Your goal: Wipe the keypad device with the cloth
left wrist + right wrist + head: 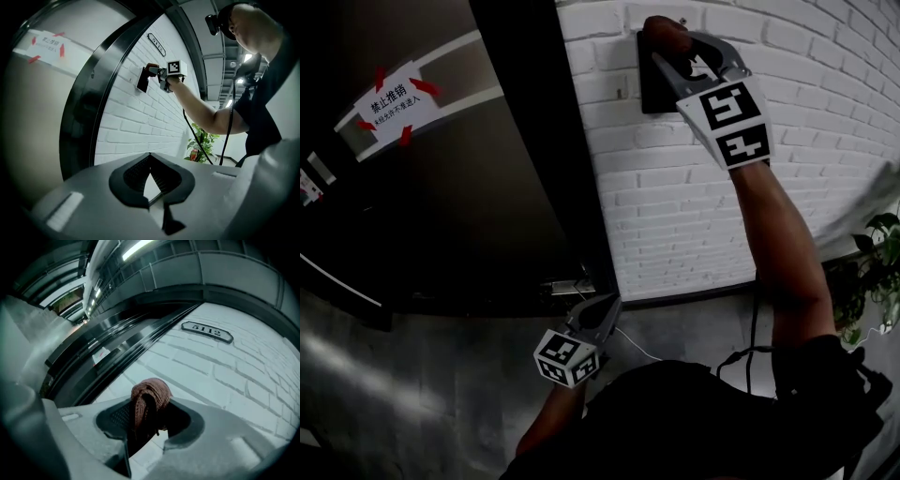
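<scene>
A dark keypad device (648,82) is mounted on the white brick wall (675,206). My right gripper (668,49) is raised to its top edge, shut on a reddish-brown cloth (662,30) that presses against the device. In the right gripper view the bunched cloth (150,397) sticks out between the jaws and hides the device. From the left gripper view I see the keypad device (142,79), the cloth (151,66) and the right gripper (157,72) far off. My left gripper (606,306) hangs low by the door's foot, and in its own view the left gripper (150,157) is shut on nothing.
A dark door (459,206) left of the wall carries a white notice (392,101) fixed with red tape. A number plate (207,331) sits higher on the wall. A potted plant (874,272) stands at the right, and a black cable (755,323) hangs beside my arm.
</scene>
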`<state>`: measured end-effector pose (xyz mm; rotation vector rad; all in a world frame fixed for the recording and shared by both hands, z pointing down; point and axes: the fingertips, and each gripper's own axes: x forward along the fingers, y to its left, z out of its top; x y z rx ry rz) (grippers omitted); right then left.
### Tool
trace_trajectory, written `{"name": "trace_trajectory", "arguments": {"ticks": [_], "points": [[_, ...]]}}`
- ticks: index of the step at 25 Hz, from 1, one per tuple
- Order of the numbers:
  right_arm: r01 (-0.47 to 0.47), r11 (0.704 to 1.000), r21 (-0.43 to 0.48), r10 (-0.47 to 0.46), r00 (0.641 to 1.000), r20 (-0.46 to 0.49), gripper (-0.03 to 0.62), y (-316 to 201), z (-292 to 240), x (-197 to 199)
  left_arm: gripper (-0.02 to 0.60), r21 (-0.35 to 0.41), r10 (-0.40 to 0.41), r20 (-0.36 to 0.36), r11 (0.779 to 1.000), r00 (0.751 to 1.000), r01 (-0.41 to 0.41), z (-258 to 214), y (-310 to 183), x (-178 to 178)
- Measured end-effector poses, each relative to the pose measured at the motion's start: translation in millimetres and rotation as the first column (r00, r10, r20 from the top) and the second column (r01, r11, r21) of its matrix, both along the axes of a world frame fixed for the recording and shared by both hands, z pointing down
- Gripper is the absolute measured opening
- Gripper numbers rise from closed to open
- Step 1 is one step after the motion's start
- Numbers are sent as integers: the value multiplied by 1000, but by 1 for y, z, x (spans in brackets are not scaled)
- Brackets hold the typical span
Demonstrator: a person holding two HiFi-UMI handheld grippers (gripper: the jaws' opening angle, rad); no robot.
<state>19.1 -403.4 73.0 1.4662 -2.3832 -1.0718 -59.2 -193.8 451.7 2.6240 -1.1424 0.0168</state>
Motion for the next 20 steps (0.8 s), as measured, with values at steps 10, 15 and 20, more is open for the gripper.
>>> {"name": "trace_trajectory", "arguments": {"ticks": [10,15,20], "points": [[2,1000,-18,-1,999,50,144,-12,7,-4,17,-2,-7,3,1000,1000,7,4,-3,-8],[-3,999,-34,6,998,60,144,-13,15,-5,17,-12,4,-2,1000,1000,-4,5,-3,-8],[-12,998,-58,15,998,53,144,-12,28,-3,17,-7,17,1,1000,1000,-17,4,-2,-6]]}}
